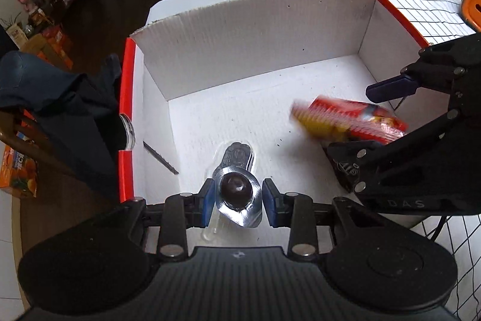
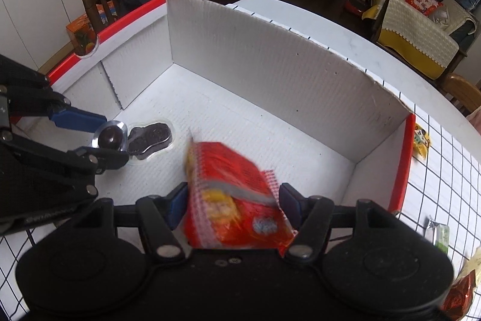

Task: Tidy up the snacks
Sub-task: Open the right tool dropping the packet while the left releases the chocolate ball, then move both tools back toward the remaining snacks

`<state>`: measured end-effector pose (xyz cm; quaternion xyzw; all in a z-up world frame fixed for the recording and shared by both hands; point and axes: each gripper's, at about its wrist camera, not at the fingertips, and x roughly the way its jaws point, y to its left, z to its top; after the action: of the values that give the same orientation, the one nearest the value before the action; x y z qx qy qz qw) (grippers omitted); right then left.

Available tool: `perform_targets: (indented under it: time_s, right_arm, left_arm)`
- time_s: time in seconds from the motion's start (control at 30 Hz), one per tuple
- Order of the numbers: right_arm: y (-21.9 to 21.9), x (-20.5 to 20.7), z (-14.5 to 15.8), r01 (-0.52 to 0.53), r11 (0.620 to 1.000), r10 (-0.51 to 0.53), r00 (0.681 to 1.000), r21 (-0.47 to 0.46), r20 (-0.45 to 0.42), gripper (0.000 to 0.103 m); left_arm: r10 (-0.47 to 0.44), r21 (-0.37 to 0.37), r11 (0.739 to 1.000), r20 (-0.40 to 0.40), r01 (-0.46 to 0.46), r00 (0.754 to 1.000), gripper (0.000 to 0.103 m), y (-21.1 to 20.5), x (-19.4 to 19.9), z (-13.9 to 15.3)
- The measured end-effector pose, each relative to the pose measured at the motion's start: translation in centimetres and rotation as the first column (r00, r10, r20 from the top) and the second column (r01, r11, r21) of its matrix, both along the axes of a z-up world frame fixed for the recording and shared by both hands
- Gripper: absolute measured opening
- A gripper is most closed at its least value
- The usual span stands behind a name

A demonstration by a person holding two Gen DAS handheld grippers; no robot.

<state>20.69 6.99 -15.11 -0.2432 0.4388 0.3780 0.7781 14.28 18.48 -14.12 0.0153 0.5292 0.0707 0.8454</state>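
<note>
A living room with dark flooring lies behind a white counter [image 2: 300, 14] laid with a black-lined grid cloth [image 2: 445, 164]. On it stands a white corrugated cardboard box [image 1: 255, 29] with red-edged flaps and a rough, pebbled floor.

The left gripper [image 1: 239, 196] hangs over the box's floor at about 6 o'clock in the left wrist view. Its blue-padded jaws stand narrow, pinched on a small snack pack [image 1: 237, 188]: a crinkled silver foil sheet with a glossy dark round sweet domed in its middle. A second, clear blister pack [image 1: 237, 155] holding a dark embossed piece lies on the floor just beyond, at 12 o'clock from the jaws.

The right gripper [image 2: 231, 202] is over the box's right half. Its jaws stand about half open, and a red pouch [image 2: 231, 194] sits between them, motion-blurred, tilted, its far end reaching toward 12 o'clock; whether the pads press it I cannot tell. The pouch is shiny film with serrated, crimped ends, yellow print and a grey band.

Loose wrapped snacks [image 2: 439, 233] lie on the cloth at 3 o'clock, outside the box.
</note>
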Motion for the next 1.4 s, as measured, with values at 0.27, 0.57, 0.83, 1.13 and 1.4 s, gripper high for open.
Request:
perform_targets:
  time_s: [0.27,0.57,0.83,1.13,1.4]
  right_arm:
    - [-1.3,-0.2,1.5,0.033,0.997,-0.033,0.999,0.07,-0.005,0.072]
    - [-3.8,-1.5,4.3,0.077,0.984,-0.077,0.997,0.162,-0.005,0.077]
    - [-6.5,-3.3,6.9,0.111,0.963,-0.112,0.994,0.247,-0.009,0.082]
    - [-10.7,-5.2,9.3,0.148,0.932,-0.153,0.988,0.332,-0.01,0.095]
    - [-15.4,-6.4,10.6,0.201,0.897,-0.214,0.977,0.394,-0.011,0.102]
  left_arm:
    - [0.016,-0.027,1.0,0.019,-0.015,1.0,0.036,-0.1,-0.8,0.4]
    - [0.057,-0.064,0.997,0.081,-0.052,0.995,0.056,0.1,-2.2,2.5]
    - [0.086,-0.093,0.993,0.163,-0.071,0.983,0.066,-0.1,-4.3,5.3]
    - [0.039,-0.103,0.995,0.257,-0.013,0.966,0.077,-2.8,-6.2,8.3]
    - [-0.005,-0.105,0.994,0.32,0.041,0.947,0.084,-6.3,-6.7,9.8]
